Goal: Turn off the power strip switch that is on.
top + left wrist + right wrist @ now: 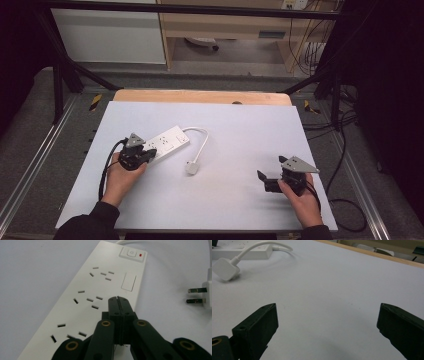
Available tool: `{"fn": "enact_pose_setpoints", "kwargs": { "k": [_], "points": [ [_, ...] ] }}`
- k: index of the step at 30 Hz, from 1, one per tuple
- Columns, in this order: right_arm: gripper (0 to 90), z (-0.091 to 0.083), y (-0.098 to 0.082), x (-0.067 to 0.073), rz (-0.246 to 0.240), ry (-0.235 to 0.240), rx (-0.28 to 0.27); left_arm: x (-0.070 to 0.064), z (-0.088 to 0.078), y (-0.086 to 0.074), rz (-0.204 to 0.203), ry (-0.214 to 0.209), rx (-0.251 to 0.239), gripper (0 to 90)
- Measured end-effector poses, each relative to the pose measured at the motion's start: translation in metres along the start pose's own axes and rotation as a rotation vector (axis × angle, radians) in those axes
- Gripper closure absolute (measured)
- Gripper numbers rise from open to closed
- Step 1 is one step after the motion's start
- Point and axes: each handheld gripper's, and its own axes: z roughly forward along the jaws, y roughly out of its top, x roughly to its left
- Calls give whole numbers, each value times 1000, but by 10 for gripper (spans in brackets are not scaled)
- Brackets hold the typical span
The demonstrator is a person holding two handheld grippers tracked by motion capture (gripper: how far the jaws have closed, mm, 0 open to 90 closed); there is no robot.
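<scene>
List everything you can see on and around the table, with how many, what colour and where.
power strip: one, white, left of centre on the table, red light by its switch
cord: one, white, curving from the strip's far end to the plug
plug: one, white, lying near the table's middle
table: one, white top with a wooden far edge
shelving: light wood, beyond the table
left tongs: one, black, shut, over the strip's near end
right tongs: one, black, open, over bare table at the right
hands: two, holding the tongs
</scene>
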Motion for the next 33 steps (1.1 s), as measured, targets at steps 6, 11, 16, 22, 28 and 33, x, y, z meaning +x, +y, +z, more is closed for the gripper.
{"fn": "enact_pose_setpoints", "kwargs": {
  "k": [6,11,16,22,28,33],
  "points": [
    [40,0,0,0,-2,1,1,-1,0,0,-1,-1,0,900],
    [40,1,0,0,-1,0,3,-1,1,0,-6,-1,0,900],
    [40,1,0,0,-1,-1,3,-1,1,0,-4,0,1,900],
    [40,0,0,-1,0,1,0,0,0,0,-7,-3,2,900],
    [40,0,0,0,-3,0,7,1,1,0,-21,-14,1,900],
    [40,0,0,0,-4,1,5,2,1,-2,-31,-16,6,900]
  ]
}}
